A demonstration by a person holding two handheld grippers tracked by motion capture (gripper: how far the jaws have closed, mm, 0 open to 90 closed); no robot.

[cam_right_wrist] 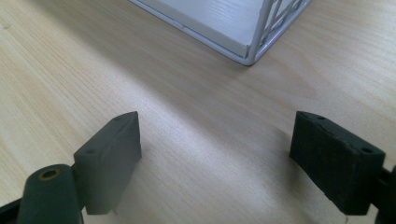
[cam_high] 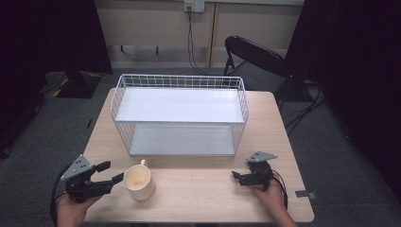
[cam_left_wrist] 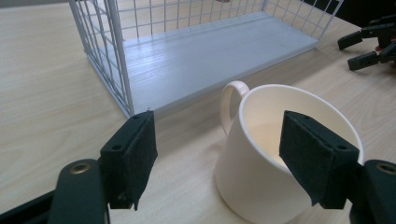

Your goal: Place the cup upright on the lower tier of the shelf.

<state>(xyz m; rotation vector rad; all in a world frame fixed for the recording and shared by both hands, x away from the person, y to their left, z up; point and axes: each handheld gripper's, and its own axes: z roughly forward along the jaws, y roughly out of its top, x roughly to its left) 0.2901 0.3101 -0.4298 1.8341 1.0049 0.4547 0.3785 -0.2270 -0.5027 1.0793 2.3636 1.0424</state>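
cream mug [cam_high: 138,182] stands upright on the table [cam_high: 198,189], near the front edge, left of centre, just in front of the white wire rack [cam_high: 179,113] w/ its two shelves. handle [cam_high: 143,163] points away from the person, toward the rack.

left gripper [cam_high: 109,173] sits right beside the mug on its left, tips aimed across at it. jaws spread, nothing clamped. in the left gripper view the right-hand pad [cam_left_wrist: 317,156] overlaps the rim in the picture, looks to reach just inside the mouth; the other pad [cam_left_wrist: 130,154] is well off the wall, out over bare table. so no pinch yet, pads not pressing; can't tell if the one pad touches the rim.

right gripper [cam_high: 240,177] rests low on the table well off to the right, jaws wide apart, nothing between them but wood grain [cam_right_wrist: 210,154].

key relation: mug lies to the right of the left gripper, very close; left hand [cam_high: 71,208] far nearer than right. mug's axis vertical, so a rim/wall pinch would need one pad inside, one outside. my read: the left jaws need shifting further right before closing, else the outer pad stays off the wall.
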